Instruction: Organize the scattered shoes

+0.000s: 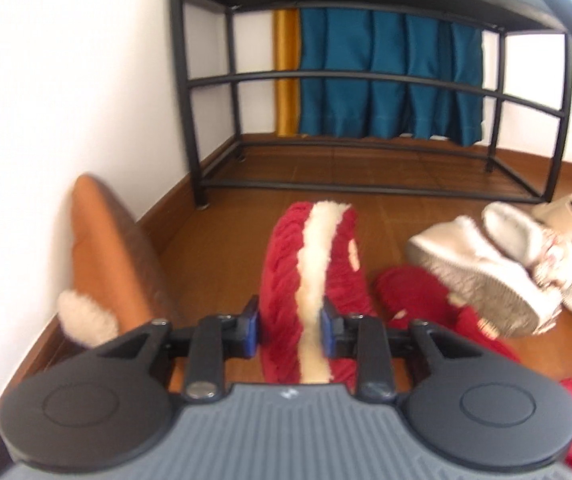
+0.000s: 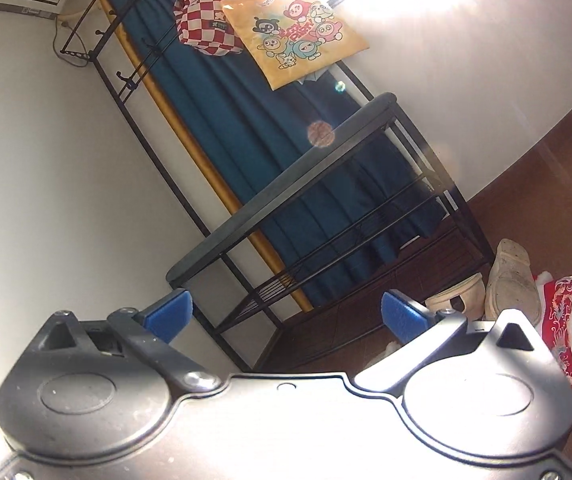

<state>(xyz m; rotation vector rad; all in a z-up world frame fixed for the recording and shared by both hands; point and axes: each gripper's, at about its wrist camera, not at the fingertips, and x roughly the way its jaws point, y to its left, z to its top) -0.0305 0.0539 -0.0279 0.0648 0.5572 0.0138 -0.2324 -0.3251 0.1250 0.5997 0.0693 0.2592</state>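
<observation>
My left gripper (image 1: 291,330) is shut on a red plush slipper (image 1: 334,276) with a cream fleece trim, held above the wooden floor in front of the black metal shoe rack (image 1: 366,80). More shoes lie at the right: a second red slipper (image 1: 414,300) and a grey-white slipper (image 1: 482,276) on its side. My right gripper (image 2: 286,316) is open and empty, tilted, facing the same rack (image 2: 286,216). A white sneaker (image 2: 512,276), sole up, and a red embroidered shoe (image 2: 564,316) lie at its right.
A brown boot (image 1: 106,248) with fleece lining leans against the white wall at the left. A blue curtain (image 1: 386,72) hangs behind the rack. Bags (image 2: 298,32) hang from a coat rail above the rack. The rack's lower shelves hold no shoes.
</observation>
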